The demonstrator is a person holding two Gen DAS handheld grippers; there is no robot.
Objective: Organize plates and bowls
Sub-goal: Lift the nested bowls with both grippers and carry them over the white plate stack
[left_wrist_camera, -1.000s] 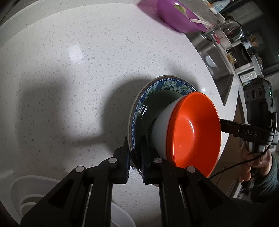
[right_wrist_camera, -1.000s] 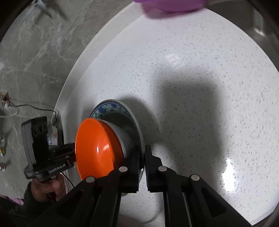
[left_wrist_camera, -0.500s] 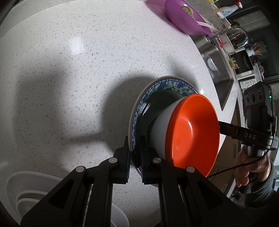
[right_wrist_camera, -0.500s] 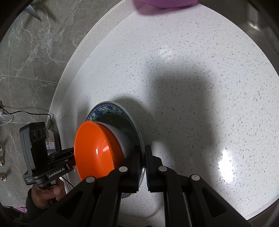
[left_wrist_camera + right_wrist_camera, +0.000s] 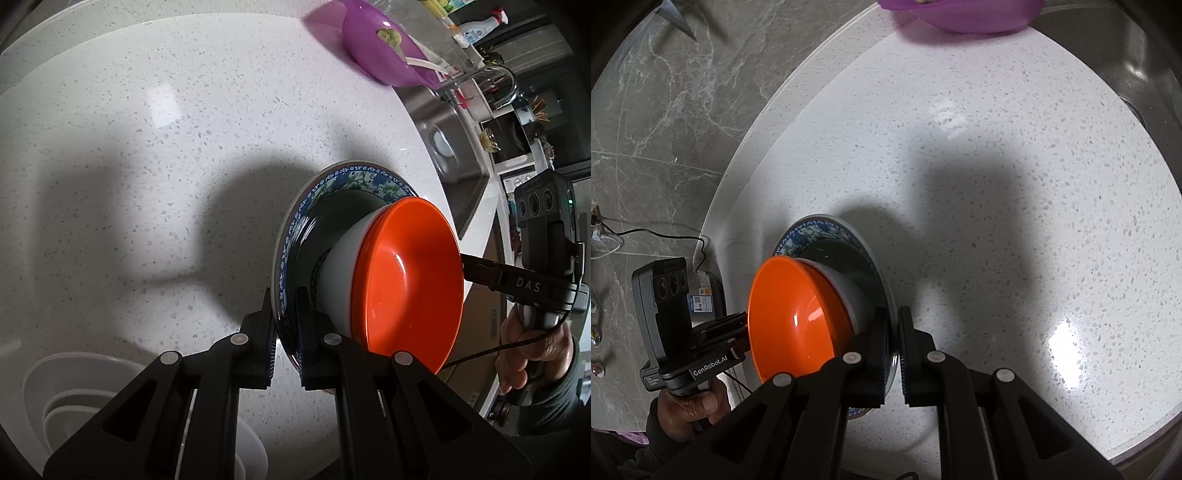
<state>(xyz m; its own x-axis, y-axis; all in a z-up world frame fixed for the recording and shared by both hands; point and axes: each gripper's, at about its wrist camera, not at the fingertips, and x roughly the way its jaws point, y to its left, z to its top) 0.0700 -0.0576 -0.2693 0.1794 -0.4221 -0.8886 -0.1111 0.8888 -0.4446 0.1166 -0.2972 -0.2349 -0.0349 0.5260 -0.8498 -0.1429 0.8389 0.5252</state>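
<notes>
A blue-patterned plate (image 5: 354, 181) with a dark green centre carries an orange bowl (image 5: 410, 280) with a white outside. The stack hangs above the white speckled counter (image 5: 147, 184). My left gripper (image 5: 284, 314) is shut on the plate's near rim. My right gripper (image 5: 894, 332) is shut on the opposite rim of the same plate (image 5: 820, 230), with the orange bowl (image 5: 790, 317) on it. Each view shows the other gripper across the bowl.
A purple bowl (image 5: 384, 55) sits at the counter's far edge beside a steel sink (image 5: 447, 147) with a tap. Stacked white bowls (image 5: 74, 398) stand at the lower left of the left wrist view. A grey marble floor (image 5: 665, 110) lies beyond the counter edge.
The plate and bowl stay gripped by both grippers. The whole stack has shifted slightly across the counter, away from the white bowls; the purple bowl looks nearer.
</notes>
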